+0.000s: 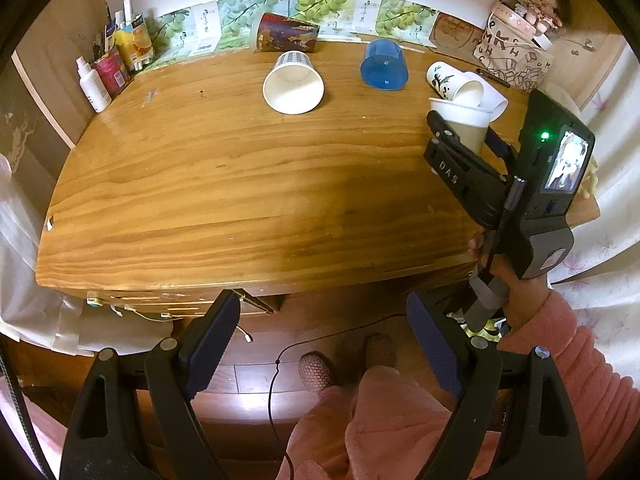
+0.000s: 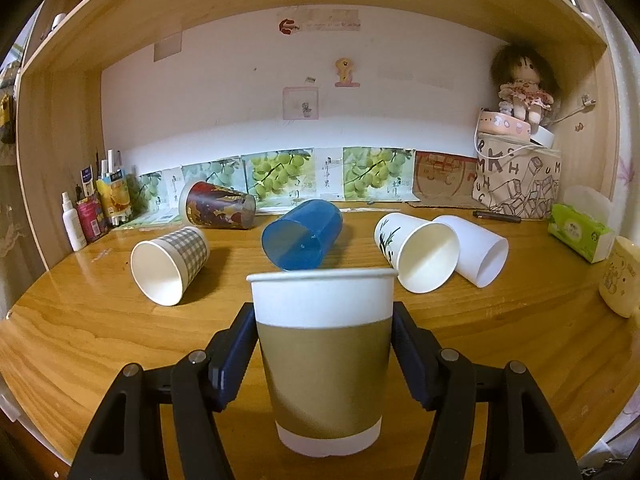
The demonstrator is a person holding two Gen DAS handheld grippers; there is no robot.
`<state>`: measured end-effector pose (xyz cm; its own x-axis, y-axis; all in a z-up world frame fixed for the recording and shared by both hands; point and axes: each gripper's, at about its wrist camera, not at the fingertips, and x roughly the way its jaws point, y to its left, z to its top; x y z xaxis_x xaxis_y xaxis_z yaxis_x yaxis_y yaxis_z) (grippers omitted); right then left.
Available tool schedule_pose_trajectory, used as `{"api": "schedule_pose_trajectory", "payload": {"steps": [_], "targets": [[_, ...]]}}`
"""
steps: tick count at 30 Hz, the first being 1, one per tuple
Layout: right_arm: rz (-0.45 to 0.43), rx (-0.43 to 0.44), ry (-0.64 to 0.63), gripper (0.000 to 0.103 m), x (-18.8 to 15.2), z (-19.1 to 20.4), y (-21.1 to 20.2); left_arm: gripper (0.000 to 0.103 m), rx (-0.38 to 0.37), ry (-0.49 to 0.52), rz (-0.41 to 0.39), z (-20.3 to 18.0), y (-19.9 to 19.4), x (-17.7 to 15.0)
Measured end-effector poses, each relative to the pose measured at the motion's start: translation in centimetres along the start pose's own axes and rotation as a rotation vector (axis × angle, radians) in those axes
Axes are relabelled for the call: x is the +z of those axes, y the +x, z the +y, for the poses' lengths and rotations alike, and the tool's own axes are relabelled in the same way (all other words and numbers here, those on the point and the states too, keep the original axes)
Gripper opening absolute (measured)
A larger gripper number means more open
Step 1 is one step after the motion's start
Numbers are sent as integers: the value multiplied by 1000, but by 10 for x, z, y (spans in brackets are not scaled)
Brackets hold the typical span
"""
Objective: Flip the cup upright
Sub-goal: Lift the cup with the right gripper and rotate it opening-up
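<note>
My right gripper (image 2: 322, 344) is shut on a brown-and-white paper cup (image 2: 324, 360), held upright just above the wooden desk (image 2: 80, 340). In the left wrist view the same cup (image 1: 466, 126) sits between the right gripper's fingers (image 1: 442, 128) at the desk's right side. My left gripper (image 1: 324, 328) is open and empty, below the desk's front edge. Several cups lie on their sides farther back: a checked cup (image 2: 168, 266), a blue cup (image 2: 302, 240), a dark red patterned cup (image 2: 218, 205), a panda cup (image 2: 416, 252) and a plain white cup (image 2: 476, 250).
Bottles and cartons (image 2: 92, 212) stand at the back left. A printed bag (image 2: 516, 184) with a doll (image 2: 522, 92) on top stands at the back right. A green tissue pack (image 2: 580, 232) and a cream mug (image 2: 620, 280) sit at the right edge.
</note>
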<state>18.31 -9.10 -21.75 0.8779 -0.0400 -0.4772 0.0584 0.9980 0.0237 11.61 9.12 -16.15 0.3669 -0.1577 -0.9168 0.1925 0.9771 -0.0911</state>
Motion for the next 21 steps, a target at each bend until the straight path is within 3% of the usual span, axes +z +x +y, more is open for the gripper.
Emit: {"api": "schedule_pose_trajectory", "payload": {"steps": [13,21], "targets": [[16,-7,-31,67,-9,5,-13,88,-29,-8,2,-2,-1,-3],[90,-9,-13,67,-22,-2,-16,88,-49,-16,-10,-2,-4,-6]]}}
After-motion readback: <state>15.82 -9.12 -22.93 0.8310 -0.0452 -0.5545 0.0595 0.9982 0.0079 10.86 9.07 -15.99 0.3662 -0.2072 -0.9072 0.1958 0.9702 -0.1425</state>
